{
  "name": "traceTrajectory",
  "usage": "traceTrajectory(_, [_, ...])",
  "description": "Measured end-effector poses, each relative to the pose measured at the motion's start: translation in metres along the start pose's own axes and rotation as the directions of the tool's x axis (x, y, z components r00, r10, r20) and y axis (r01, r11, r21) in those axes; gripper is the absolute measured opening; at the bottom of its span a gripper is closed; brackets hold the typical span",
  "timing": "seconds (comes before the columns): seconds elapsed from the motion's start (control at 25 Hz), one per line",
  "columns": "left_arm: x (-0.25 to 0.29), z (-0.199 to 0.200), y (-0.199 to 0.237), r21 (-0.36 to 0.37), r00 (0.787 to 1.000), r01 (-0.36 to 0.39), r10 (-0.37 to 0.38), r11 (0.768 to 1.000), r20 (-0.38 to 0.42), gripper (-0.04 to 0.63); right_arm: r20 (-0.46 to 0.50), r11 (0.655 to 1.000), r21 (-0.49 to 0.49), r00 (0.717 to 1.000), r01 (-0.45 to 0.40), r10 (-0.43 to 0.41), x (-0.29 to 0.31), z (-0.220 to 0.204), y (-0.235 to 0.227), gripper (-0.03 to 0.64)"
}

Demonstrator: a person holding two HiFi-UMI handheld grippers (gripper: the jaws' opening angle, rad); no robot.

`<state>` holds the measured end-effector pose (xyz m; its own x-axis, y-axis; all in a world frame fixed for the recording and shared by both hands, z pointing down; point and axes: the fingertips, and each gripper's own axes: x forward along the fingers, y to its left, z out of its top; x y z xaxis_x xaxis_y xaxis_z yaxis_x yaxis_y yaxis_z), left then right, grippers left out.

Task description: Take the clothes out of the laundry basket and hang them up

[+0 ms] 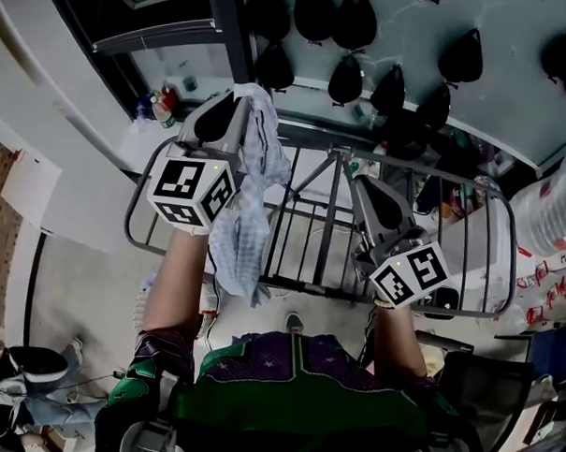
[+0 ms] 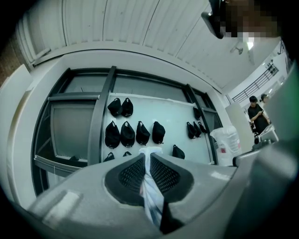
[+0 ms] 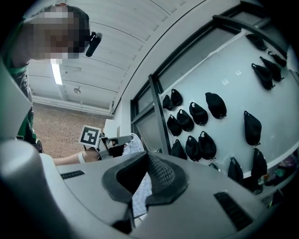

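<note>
The left gripper (image 1: 245, 105) is raised above the left edge of the drying rack (image 1: 130, 213), and its tongs pinch the top of a pale checked cloth (image 1: 241, 227). In the left gripper view the two ribbed pads of that gripper (image 2: 147, 161) press on the cloth (image 2: 150, 196), which is bunched into a narrow fold between them and pokes out a little past their tips. From that grip the cloth hangs down in front of the rack's left-hand bars, and its lower end reaches the rack's near rail.

The right gripper (image 1: 361, 184) is over the middle of the rack, well apart from the cloth. Its tongs (image 3: 147, 158) are pressed together with nothing held in them; the checked fabric (image 3: 133, 144) seen past them is the hanging cloth.

Beyond the rack, rows of black caps (image 1: 347, 77) hang on a pale wall
</note>
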<state>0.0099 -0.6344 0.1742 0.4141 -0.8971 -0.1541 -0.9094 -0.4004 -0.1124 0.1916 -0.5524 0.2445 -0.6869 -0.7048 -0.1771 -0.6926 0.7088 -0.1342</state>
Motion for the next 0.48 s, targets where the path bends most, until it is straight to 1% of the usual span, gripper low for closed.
traceTrajectory(0.16, [0.002,-0.04,0.004,-0.021,0.997,-0.017,0.016,1.0,-0.072,0.041,-0.021,1.0,0.017,1.0,-0.011,0.011,0.006,-0.013,-0.008,0.0])
traceTrajectory(0.28, [-0.012,-0.075,0.004,-0.046,0.991,-0.036,0.03,0.998,-0.131,0.041,-0.046,0.999,0.03,0.998,-0.028,0.03,0.008,-0.026,-0.006,0.0])
traceTrajectory(0.48, [-0.042,-0.123,0.002,-0.094,0.977,-0.073,0.053,0.993,-0.206,0.041,-0.072,0.997,0.042,0.995,-0.066,0.069,0.012,-0.043,0.002,0.0])
